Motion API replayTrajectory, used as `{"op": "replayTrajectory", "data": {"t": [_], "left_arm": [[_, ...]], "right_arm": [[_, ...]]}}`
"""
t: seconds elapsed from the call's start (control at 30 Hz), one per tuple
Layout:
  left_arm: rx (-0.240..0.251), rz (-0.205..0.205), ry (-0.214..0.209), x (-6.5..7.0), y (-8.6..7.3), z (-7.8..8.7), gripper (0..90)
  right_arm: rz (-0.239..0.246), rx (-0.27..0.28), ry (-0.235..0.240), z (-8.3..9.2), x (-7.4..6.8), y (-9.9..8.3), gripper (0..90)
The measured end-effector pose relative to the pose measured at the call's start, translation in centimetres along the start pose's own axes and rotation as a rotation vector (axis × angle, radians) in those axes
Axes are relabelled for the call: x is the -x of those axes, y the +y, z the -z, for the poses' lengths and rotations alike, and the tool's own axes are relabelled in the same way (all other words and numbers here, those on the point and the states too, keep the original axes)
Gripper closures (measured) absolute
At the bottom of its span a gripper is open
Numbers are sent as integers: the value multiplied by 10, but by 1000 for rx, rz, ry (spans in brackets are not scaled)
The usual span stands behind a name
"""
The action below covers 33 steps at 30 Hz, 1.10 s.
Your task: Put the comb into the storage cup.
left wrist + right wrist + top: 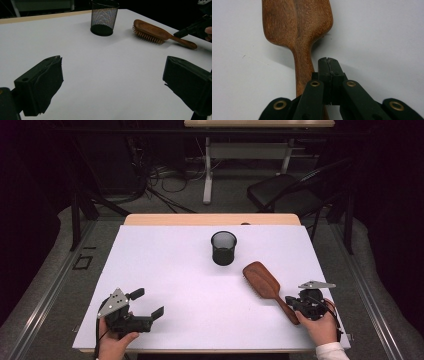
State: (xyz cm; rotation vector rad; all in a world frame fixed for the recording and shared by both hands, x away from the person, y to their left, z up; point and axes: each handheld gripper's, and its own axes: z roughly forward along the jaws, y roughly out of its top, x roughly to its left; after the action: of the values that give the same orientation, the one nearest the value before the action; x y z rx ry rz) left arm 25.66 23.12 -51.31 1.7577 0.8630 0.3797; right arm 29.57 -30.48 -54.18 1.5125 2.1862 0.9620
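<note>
A wooden hairbrush (262,280) lies bristles down at the right of the white tabletop (165,270), its handle pointing to the near right. My right gripper (296,303) sits at the handle's end. In the right gripper view its jaws (328,62) are pressed together with nothing between them, just right of the hairbrush (297,22) handle, which passes under the linkage. My left gripper (148,302) rests at the near left, jaws spread wide and empty. The left gripper view shows the hairbrush (155,31) and the right gripper (192,27) beyond my left gripper (112,61).
A black mesh cup (223,248) stands upright behind the middle of the table, left of the brush head; the same mesh cup (103,16) appears in the left gripper view. A black chair (285,190) and a desk frame stand beyond the far edge.
</note>
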Motion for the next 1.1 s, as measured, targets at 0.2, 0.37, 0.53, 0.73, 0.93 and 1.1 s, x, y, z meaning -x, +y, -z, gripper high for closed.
{"op": "replayTrajectory", "data": {"t": [0.2,0.37,0.53,0.73,0.93,1.1], "left_arm": [[-1,-1,-1,0,0,0,30],[-2,-2,-4,0,0,0,30],[-3,-4,-4,0,0,-1,29],[-2,-2,-1,0,0,0,30],[-2,-4,-4,0,0,0,30],[-1,-3,-3,0,0,0,29]], "right_arm": [[-5,2,3,0,0,0,900],[-8,2,1,0,1,0,900],[-13,11,-1,1,2,0,900],[-16,22,-5,2,3,0,900],[-20,35,-8,5,3,1,899],[-22,49,-7,7,3,2,896]]}}
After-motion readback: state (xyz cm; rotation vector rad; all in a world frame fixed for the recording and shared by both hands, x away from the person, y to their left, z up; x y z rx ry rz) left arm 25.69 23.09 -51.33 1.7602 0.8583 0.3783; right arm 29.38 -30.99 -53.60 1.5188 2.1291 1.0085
